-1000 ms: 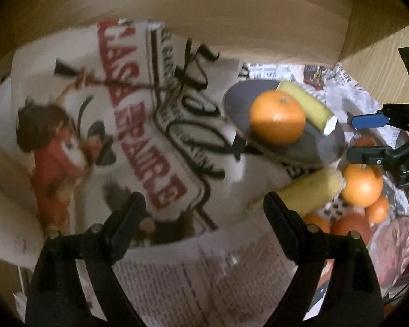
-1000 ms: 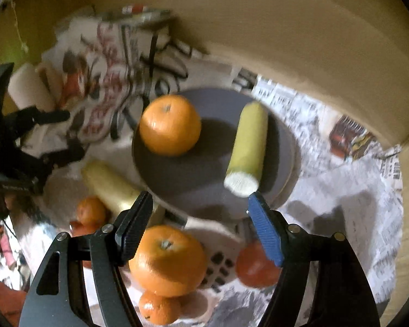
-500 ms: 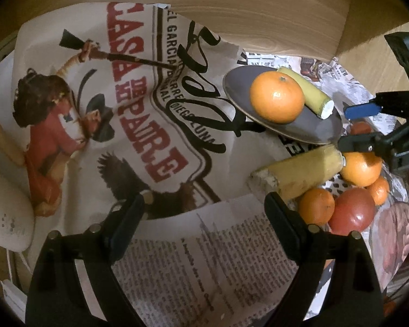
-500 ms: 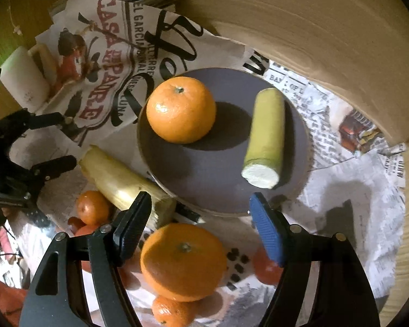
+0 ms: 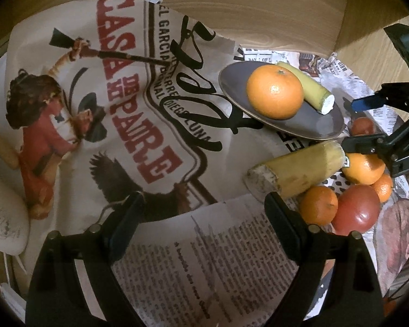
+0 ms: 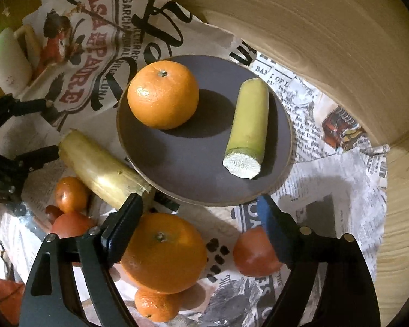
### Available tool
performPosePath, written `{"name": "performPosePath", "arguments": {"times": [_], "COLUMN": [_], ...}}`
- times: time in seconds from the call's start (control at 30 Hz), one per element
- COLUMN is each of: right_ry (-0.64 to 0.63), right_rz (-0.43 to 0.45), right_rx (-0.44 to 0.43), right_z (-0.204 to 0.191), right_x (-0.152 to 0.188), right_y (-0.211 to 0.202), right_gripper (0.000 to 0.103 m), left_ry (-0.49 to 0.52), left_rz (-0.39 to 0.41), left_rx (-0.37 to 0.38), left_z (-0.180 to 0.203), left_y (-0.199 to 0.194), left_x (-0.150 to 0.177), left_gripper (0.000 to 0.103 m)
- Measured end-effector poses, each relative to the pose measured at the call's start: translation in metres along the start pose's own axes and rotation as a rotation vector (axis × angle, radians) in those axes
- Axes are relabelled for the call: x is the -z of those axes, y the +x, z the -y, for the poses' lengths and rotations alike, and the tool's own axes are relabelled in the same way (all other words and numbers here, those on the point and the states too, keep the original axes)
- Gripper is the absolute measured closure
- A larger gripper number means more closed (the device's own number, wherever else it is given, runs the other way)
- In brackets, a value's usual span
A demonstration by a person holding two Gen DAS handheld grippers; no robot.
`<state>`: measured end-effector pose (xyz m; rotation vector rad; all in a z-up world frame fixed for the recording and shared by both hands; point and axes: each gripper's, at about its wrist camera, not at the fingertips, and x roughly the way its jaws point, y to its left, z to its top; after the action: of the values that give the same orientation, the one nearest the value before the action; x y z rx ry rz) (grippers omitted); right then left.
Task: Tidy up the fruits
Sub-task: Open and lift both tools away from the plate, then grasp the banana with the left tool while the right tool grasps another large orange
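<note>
Oranges (image 6: 163, 98): one on plate (image 6: 193, 179), one banana piece (image 6: 246, 128); both tongs (image 5: 204, 207) (image 6: 199, 209) agape, empty.

The left gripper (image 5: 204, 207) has its jaws spread wide, nothing between them. The right gripper (image 6: 201, 212) is likewise spread and empty, tilted downward.

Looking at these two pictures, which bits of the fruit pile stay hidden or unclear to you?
- Large orange, right wrist view: its left side is covered by the right hand-held gripper, which is open.
- Small orange below it: partly tucked under the large orange.
- Red fruit, left wrist view: mostly hidden behind the grey plate.
- Cream object, left wrist view: cut off by the edge, unidentifiable.
</note>
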<state>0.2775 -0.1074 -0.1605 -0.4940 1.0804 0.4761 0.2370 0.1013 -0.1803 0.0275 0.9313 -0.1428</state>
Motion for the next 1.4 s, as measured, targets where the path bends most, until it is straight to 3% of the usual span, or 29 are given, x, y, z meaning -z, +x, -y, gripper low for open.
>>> {"name": "performPosePath", "arguments": {"times": [0.3,0.47,0.7,0.87,0.97,1.17,1.4], "right_ry": [0.005,0.047,-0.023,-0.063,-0.086,-0.01,0.111], "right_rz": [-0.006,0.012,0.063,0.075,0.106,0.192,0.262], "right_rx": [0.022,-0.076,-0.167,-0.239,-0.226,-0.219,-0.134], "right_z": [-0.004,-0.013,-0.056,-0.082,-0.09,-0.06,0.0], "right_x": [-0.001,-0.004,-0.028,-0.04,-0.04,-0.023,0.012], "right_y": [0.004,0.007,0.011,0.015,0.01,-0.025,-0.053], "right_gripper": [0.019,0.021,0.021,0.021,0.022,0.022,0.022], "left_ry": [-0.018,-0.026,-0.035,-0.068,-0.108,-0.177,-0.187], "left_rz": [0.027,0.041,0.022,0.028,0.037,0.05,0.006], "left_rx": [0.01,-0.015,-0.066,-0.063,-0.04,0.012,-0.006], "left_z": [-0.005,-0.015,-0.028,-0.036,-0.038,-0.029,-0.011], "left_y": [-0.008,-0.019,-0.024,-0.035,-0.04,-0.038,-0.006], "left_x": [0.002,0.006,0.014,0.02,0.019,0.002,-0.025], "left_gripper": [0.012,0.012,0.012,0.012,0.012,0.01,0.008]}}
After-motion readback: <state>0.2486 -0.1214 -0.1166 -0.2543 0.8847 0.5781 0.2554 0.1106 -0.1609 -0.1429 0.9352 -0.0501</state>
